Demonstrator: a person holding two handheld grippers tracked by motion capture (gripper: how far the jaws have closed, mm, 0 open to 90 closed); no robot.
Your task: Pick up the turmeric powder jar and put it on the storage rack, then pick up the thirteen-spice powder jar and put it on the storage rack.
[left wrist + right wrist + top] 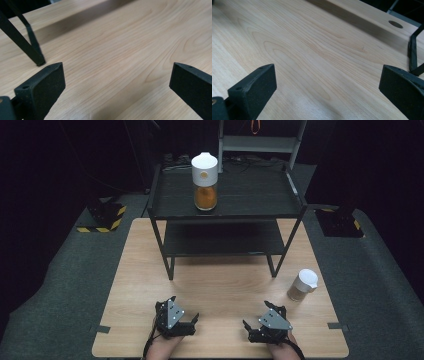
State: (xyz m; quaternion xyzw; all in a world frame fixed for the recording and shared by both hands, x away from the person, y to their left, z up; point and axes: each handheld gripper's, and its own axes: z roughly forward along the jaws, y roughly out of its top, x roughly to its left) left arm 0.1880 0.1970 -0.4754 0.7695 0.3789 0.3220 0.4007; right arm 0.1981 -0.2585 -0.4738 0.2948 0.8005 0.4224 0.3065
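High view puts both tongs low on the near edge of the worktop [220, 280], the left tongs [196, 320] and the right tongs [246, 325] side by side with their tips turned toward each other, both spread wide and gripping nothing. Nothing is touched yet, so by my reading the work stands at its very start, hands resting before a reach.

Nearest to them is a small jar [302, 285] with a white lid and brownish contents, standing upright ahead and to the right of the right tongs, well apart from them. Beyond both tongs stands a black two-level rack [227, 215], and on its top shelf, farthest off, a taller jar [205, 181] with a white cap and orange contents.

The next move probably calls for the right tongs to turn outward, travel to the small jar and close around its body below the lid, keeping it upright.

Left gripper view shows its jaws wide apart over bare wood grain with one rack leg [35, 52] just ahead on the left; right gripper view shows the same open gap and a leg [413, 56] at the right. Neither gives the jars, which the high view supplies.
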